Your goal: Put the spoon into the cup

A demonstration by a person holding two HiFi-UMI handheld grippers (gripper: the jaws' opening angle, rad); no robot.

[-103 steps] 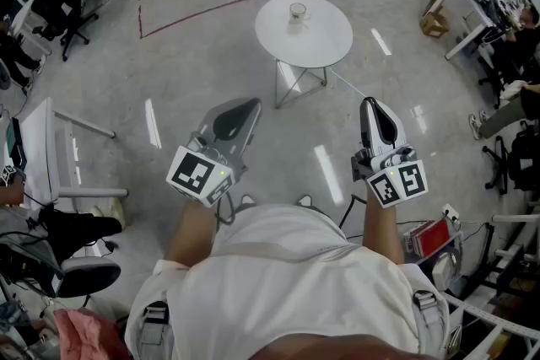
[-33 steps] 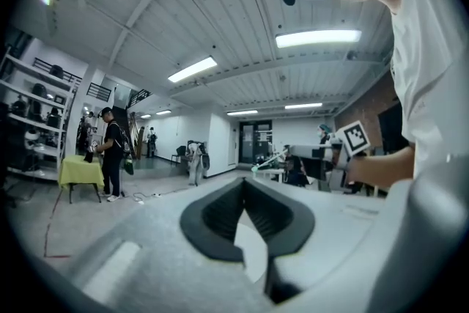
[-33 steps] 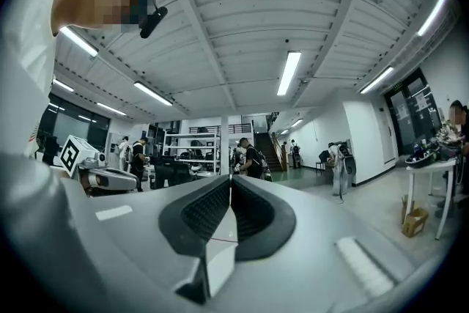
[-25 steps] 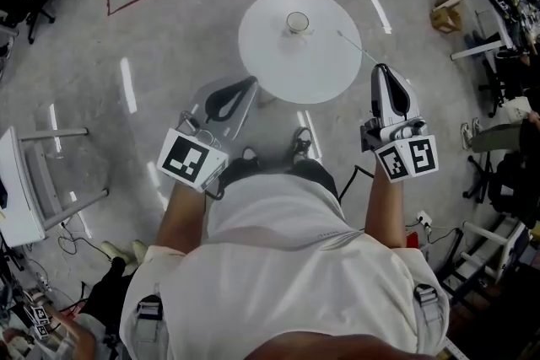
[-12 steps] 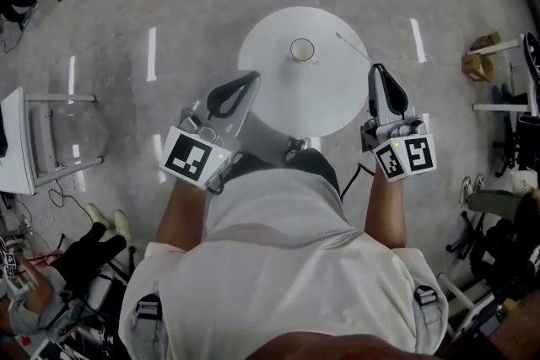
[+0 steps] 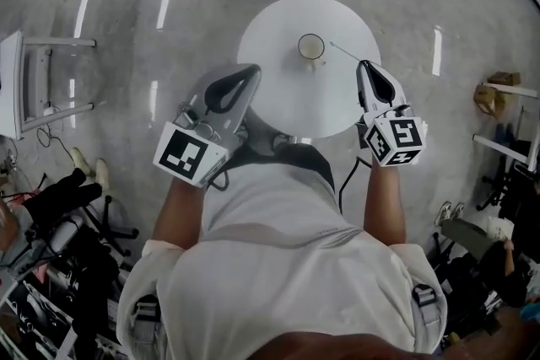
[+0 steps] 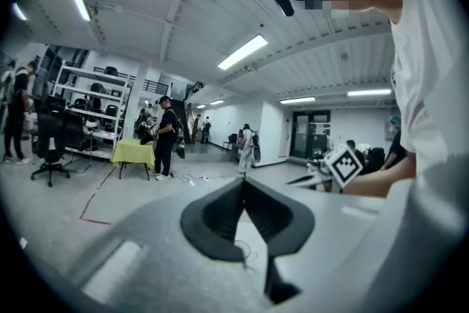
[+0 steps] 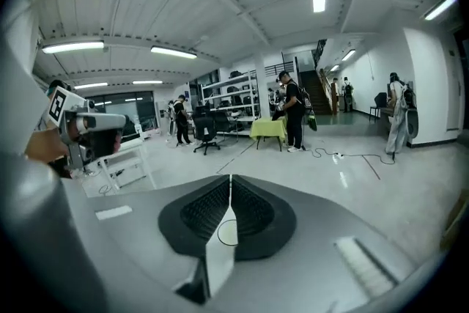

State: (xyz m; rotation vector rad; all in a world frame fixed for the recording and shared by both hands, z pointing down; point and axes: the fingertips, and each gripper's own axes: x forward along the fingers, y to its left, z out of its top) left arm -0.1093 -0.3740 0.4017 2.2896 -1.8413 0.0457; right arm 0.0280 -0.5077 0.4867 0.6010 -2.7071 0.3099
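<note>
In the upper centre of the head view, the thin silvery metal spoon point(image 6: 346, 51) is lying on the round white tabletop point(image 6: 278, 88), just right of the small pale cup point(image 6: 310, 46). The left gripper point(image 6: 251, 73) and right gripper point(image 6: 365, 65) are hovering, fingers pressed together on nothing. A flat, slim spoon is likely asking for trouble: fingers may be skidding it off the edge or knocking the cup. No writing is showing, only square markers.
</note>
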